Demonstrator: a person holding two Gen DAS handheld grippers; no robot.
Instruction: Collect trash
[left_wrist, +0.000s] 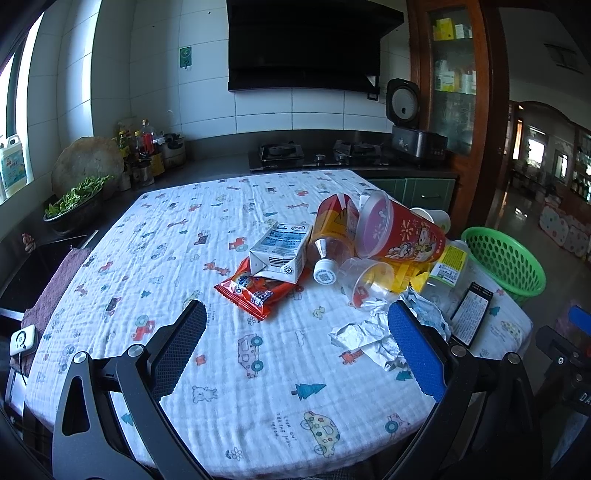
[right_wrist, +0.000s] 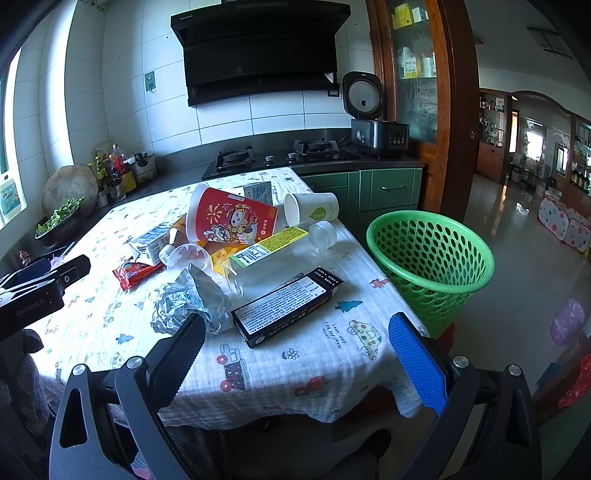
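Both grippers, left (left_wrist: 297, 345) and right (right_wrist: 297, 356), hung spread and empty; the black box (right_wrist: 286, 306) lay ahead of the right one, long axis slanting up-right toward the green basket (right_wrist: 430, 258).

Trash pile (right_wrist: 229, 243) on table (right_wrist: 314, 354); basket (right_wrist: 432, 266) right, on floor.

red tub (right_wrist: 231, 221) tipped, pile's 12 o'clock | milk carton (left_wrist: 280, 253) on red wrapper (left_wrist: 255, 291), 9 | black box (right_wrist: 286, 306) flat, 5 | green basket (right_wrist: 432, 266) upright, 3
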